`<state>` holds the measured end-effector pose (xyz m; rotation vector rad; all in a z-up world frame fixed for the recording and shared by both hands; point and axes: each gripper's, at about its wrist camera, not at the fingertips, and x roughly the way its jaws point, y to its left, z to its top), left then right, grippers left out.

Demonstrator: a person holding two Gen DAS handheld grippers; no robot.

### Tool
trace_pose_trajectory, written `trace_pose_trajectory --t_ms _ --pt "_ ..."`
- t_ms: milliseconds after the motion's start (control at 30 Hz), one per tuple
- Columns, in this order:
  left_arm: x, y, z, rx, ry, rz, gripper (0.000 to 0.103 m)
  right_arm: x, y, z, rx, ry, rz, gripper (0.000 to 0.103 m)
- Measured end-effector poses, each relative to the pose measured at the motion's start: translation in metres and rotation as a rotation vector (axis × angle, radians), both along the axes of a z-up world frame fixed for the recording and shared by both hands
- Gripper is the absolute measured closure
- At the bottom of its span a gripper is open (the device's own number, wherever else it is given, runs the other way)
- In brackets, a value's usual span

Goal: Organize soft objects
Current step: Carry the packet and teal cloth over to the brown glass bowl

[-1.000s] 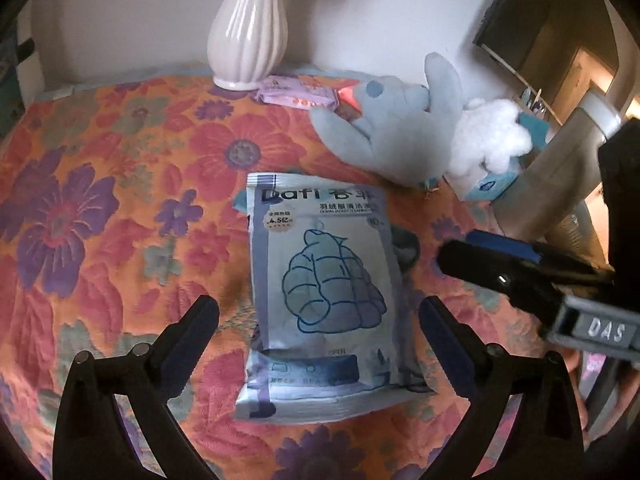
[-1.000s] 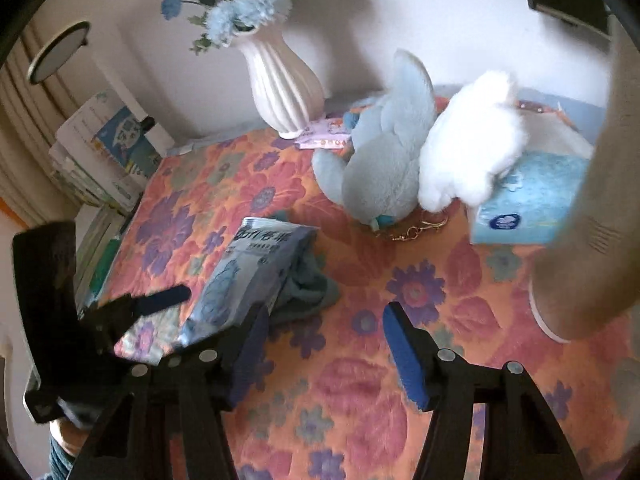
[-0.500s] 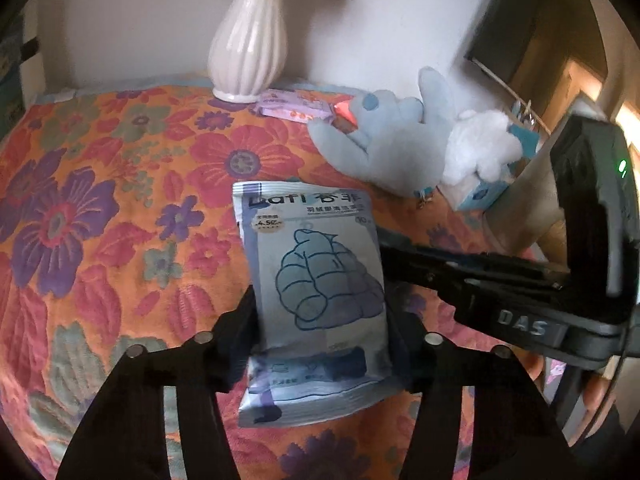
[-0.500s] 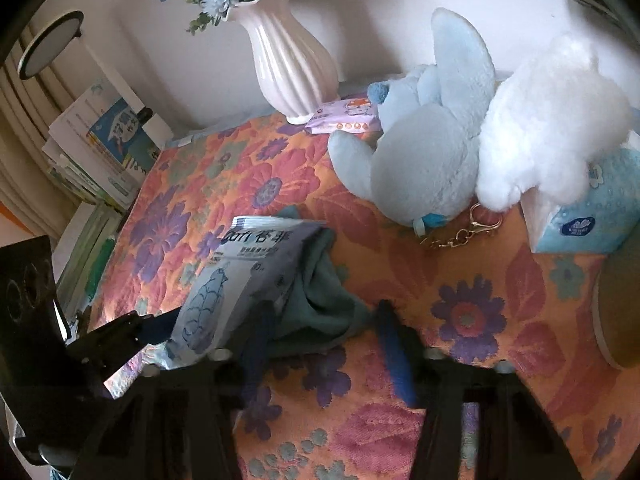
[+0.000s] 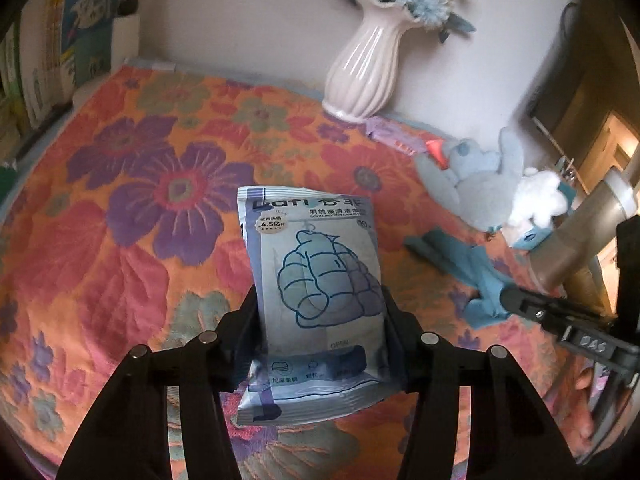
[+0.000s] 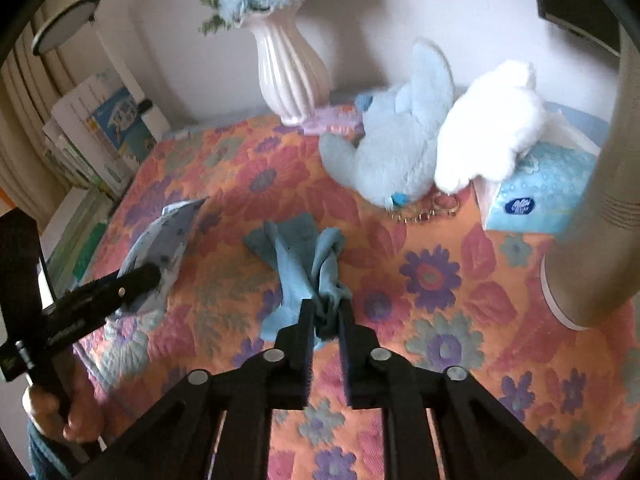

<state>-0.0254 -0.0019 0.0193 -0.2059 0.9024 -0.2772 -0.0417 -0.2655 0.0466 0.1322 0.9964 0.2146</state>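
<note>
My left gripper is shut on a pale blue wipes pouch printed with a puffer jacket, held tilted above the floral cover. In the right wrist view the pouch hangs at the left in the left gripper. My right gripper is shut on the near end of a crumpled blue-green cloth, which lies stretched away from it on the cover. From the left wrist view the cloth lies at the right, with the right gripper at its end.
A blue plush and a white plush lean together at the back, beside a tissue box. A white vase and a purple packet stand by the wall. A beige cylinder rises at right; books stand at left.
Both grippers closed: the left on the pouch, the right on the cloth. The left gripper carried the pouch off the cloth to the left, uncovering it.
</note>
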Motion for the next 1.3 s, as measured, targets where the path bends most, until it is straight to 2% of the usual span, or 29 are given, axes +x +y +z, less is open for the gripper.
trace_pose_trajectory --t_ms 33,67,100,133,267,300,367,433,500,633,967,1033,1167,1300 --pt "-0.001 -0.002 0.002 0.008 -0.014 -0.006 0.052 0.004 0.002 0.001 -0.011 0.009 -0.003 0.062" --pt "-0.001 -0.004 0.002 0.015 -0.022 -0.013 0.052 0.006 0.003 0.001 -0.020 0.007 -0.006 0.047" --pt "0.000 -0.006 0.000 0.027 -0.014 -0.021 0.052 0.008 0.007 0.002 -0.042 -0.008 -0.009 0.024" --pt "0.000 -0.008 -0.001 0.040 -0.012 -0.024 0.052 0.011 0.011 0.002 -0.068 -0.020 -0.012 0.019" --pt "-0.002 -0.014 -0.002 0.080 -0.029 -0.032 0.052 0.027 0.035 -0.006 -0.100 -0.030 0.020 0.019" --pt "-0.002 -0.014 -0.002 0.084 -0.030 -0.032 0.052 0.031 0.041 -0.010 -0.123 -0.031 0.016 0.021" --pt "-0.002 -0.014 -0.002 0.093 -0.034 -0.033 0.052 0.036 0.054 -0.021 -0.185 -0.030 0.012 0.036" --pt "-0.002 -0.015 -0.003 0.095 -0.035 -0.034 0.052 0.032 0.062 -0.024 -0.247 -0.067 0.009 0.046" --pt "-0.002 -0.015 -0.003 0.093 -0.035 -0.032 0.051 0.027 0.066 -0.022 -0.261 -0.093 0.025 0.066" --pt "-0.002 -0.015 -0.003 0.086 -0.035 -0.034 0.051 0.018 0.067 -0.020 -0.273 -0.133 0.030 0.083" --pt "-0.004 -0.014 0.000 0.069 -0.054 -0.037 0.052 0.002 0.078 -0.010 -0.277 -0.233 0.071 0.084" --pt "-0.009 -0.011 0.004 0.036 -0.084 -0.042 0.052 -0.001 0.073 -0.006 -0.249 -0.254 0.057 0.090" --pt "-0.017 -0.006 0.011 -0.011 -0.138 -0.056 0.052 -0.008 0.059 0.004 -0.163 -0.273 0.035 0.090" --pt "-0.018 -0.013 0.013 0.011 -0.137 -0.072 0.052 -0.018 0.040 0.009 -0.053 -0.242 0.002 0.090"
